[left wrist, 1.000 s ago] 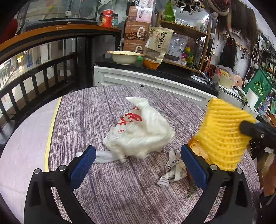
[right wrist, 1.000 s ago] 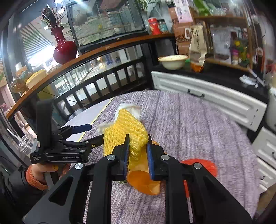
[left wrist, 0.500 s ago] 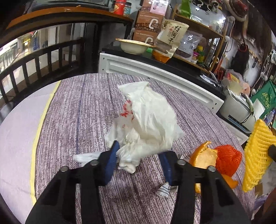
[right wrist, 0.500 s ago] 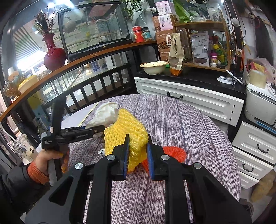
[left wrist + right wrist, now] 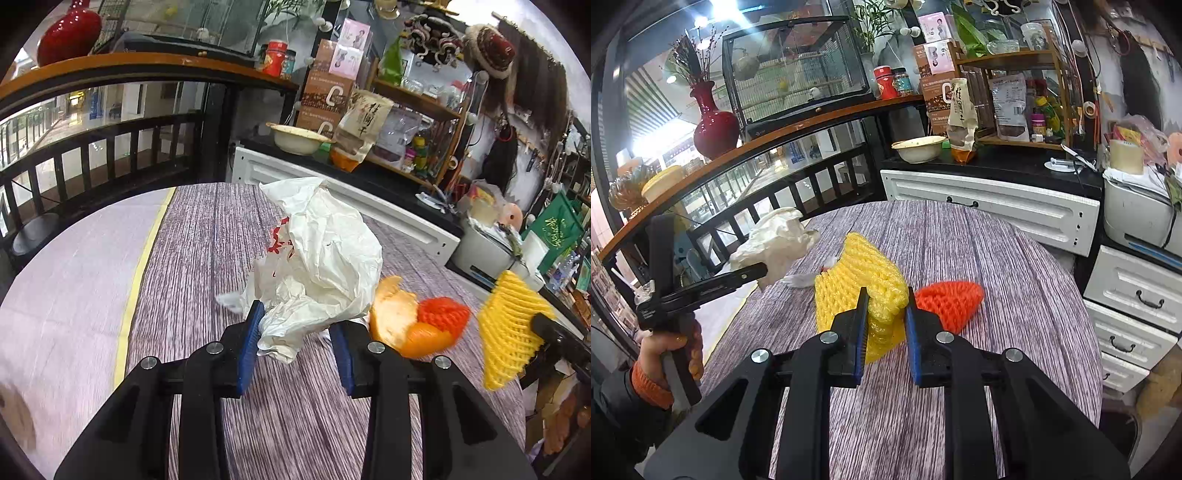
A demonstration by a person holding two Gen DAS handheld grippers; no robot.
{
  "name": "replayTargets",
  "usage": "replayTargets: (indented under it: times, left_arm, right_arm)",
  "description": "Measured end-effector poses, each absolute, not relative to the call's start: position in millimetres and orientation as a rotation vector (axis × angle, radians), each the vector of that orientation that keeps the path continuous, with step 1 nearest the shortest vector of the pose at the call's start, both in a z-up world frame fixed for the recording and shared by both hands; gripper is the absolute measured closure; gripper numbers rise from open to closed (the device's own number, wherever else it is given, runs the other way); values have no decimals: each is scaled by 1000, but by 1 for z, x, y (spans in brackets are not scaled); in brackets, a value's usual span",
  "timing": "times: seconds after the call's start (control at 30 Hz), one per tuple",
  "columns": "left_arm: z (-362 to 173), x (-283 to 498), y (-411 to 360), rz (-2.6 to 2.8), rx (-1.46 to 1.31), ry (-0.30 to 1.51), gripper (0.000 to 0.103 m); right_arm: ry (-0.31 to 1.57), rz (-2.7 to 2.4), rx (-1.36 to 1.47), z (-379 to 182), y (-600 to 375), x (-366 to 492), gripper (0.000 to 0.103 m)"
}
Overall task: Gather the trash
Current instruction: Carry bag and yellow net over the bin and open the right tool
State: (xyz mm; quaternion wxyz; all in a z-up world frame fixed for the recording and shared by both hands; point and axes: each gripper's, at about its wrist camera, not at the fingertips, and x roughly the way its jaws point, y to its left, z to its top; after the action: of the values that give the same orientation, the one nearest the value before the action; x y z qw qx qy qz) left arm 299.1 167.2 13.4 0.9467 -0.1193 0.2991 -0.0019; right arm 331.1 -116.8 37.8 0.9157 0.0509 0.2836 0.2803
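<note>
I am pinching the crumpled white plastic bag [image 5: 321,258] by its lower end in my left gripper [image 5: 297,332]. My jaws have just been closing on it, and now both blue pads are pressing into the plastic. The bag is bulging up and forward above my fingers, red print showing on its side, over the round table [image 5: 207,258] with its grey-purple striped cloth. In the right wrist view the bag is hanging off the table's left edge side, clear of the cloth, with the person's hand [image 5: 670,350] in an orange cuff wrapped round my left handle.

In my right gripper [image 5: 884,314] I am holding the yellow foam fruit net [image 5: 857,273], jaws narrow and clamped on its near corner, the rest fanning out ahead of the pads.

Just beside that, lying on the cloth, are the red foam net [image 5: 949,299] and, touching it, a piece of orange peel [image 5: 395,314].

A cream bowl [image 5: 918,147] is sitting on the black counter behind the table.
</note>
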Motion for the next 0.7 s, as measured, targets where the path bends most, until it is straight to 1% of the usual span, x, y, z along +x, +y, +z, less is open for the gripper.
replayTargets:
  times: [0.3, 0.53, 0.7]
  left_arm:
    - [20, 238, 120, -84, -206, 579, 67]
    - [20, 211, 69, -192, -164, 573, 67]
    - [18, 201, 27, -280, -144, 572, 67]
  right_arm:
    - [608, 550, 112, 27, -144, 285, 84]
    - [626, 494, 120, 15, -180, 252, 84]
    - [626, 405, 155, 6, -222, 230, 84]
